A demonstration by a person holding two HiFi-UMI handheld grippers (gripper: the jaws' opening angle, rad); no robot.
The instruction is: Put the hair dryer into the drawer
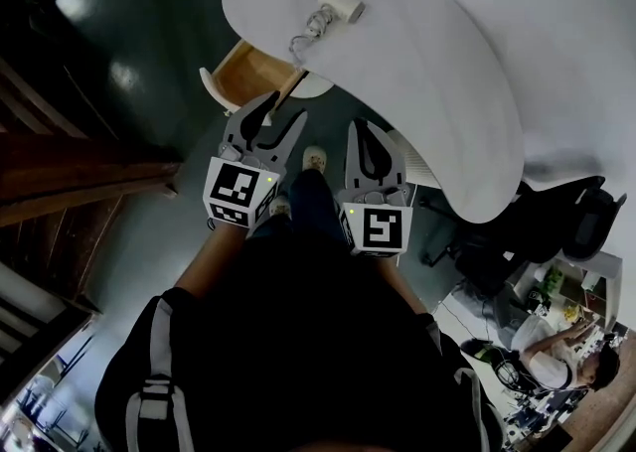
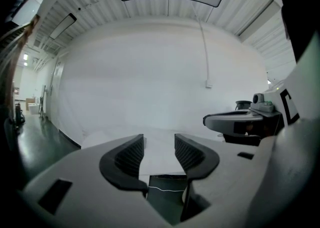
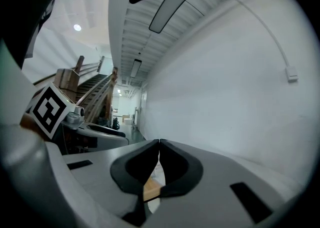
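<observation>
A white hair dryer [image 1: 340, 5] lies on the white curved table [image 1: 447, 63], with its coiled cord [image 1: 310, 31] trailing toward the table's near edge. Just under that edge a wooden drawer [image 1: 245, 75] stands pulled out. My left gripper [image 1: 279, 114] is open with nothing between its jaws, held in the air short of the drawer. Beside it my right gripper [image 1: 365, 132] is shut and empty, its tips touching. The left gripper view looks over the table top [image 2: 160, 144]. In the right gripper view a bit of the drawer's wood [image 3: 150, 190] shows below the jaws.
A dark floor [image 1: 129, 53] lies on the left, with a wooden staircase [image 1: 60, 182] beside it. Black office chairs [image 1: 556, 231] stand to the right of the table. A seated person [image 1: 561, 356] is at a cluttered desk at the lower right.
</observation>
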